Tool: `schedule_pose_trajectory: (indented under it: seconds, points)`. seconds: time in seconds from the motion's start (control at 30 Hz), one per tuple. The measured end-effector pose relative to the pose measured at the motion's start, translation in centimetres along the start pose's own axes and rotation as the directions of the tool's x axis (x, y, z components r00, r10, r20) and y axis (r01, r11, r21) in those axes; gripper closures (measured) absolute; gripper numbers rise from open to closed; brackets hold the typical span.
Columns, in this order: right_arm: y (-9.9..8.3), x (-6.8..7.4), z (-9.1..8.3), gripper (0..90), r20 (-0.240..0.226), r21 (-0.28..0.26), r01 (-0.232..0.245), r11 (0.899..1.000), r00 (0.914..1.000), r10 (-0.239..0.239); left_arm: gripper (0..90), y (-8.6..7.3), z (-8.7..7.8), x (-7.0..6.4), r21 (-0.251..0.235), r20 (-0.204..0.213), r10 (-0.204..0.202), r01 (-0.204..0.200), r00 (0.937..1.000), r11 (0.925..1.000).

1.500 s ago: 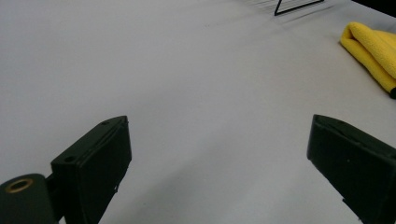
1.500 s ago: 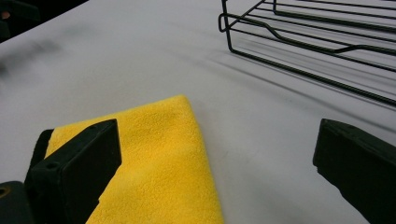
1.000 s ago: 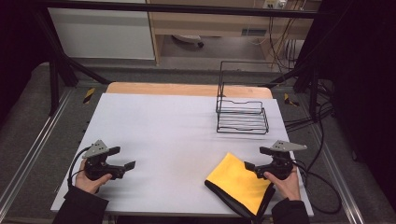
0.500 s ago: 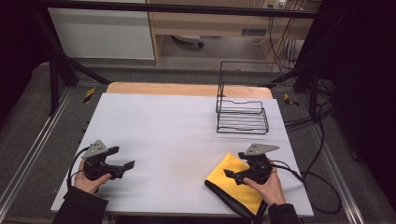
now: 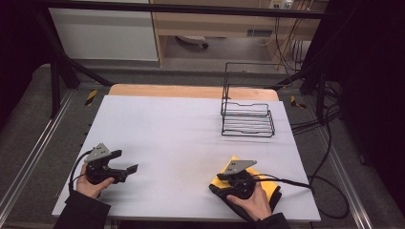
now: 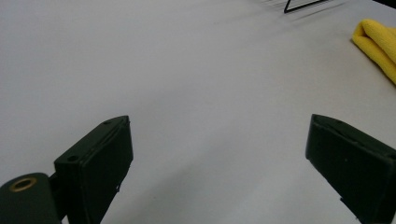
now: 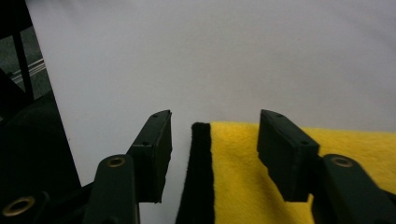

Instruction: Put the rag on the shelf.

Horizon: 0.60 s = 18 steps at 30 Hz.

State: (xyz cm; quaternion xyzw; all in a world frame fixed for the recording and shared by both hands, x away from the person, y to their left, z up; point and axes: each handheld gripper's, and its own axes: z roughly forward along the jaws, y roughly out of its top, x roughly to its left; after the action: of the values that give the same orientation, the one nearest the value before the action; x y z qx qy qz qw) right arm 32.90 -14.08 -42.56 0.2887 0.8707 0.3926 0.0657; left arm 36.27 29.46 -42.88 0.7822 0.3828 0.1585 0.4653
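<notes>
Barely begun. Folded yellow cloth with black edge (image 5: 267,183) lying flat, well in front of black wire rack (image 5: 247,120). Right gripper (image 7: 214,140) spread, straddling black edge, nothing pinched. Left gripper (image 6: 217,163) spread wide, empty, far left of rack.

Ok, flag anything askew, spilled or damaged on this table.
Nothing stands out. The yellow cloth lies folded flat at the near right, the wire rack stands upright, and the white table shows no spill.
</notes>
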Motion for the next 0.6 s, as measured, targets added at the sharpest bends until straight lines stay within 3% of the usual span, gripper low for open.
schedule_pose_trajectory:
  seconds: [0.13, 0.47, 0.6]
  points:
    - [-0.3, 0.5, 1.6, 54.2, 0.047, 0.065, 0.032, 0.997, 0.9983, -0.035, 7.9, 0.0, 0.0, 0.0, 0.001, -0.003, 0.0, 0.0, 1.0, 1.0]
    - [-0.8, 1.0, 2.0, 62.5, 0.112, 0.07, 0.071, 0.995, 0.9906, -0.079, 8.3, 0.0, 0.1, -0.1, 0.006, -0.004, 0.005, -0.005, 1.0, 1.0]
    - [-0.8, 1.1, 2.1, 69.9, 0.128, 0.079, 0.087, 0.993, 0.9871, -0.096, 8.5, 0.0, 0.2, -0.1, 0.008, -0.003, 0.003, -0.003, 1.0, 1.0]
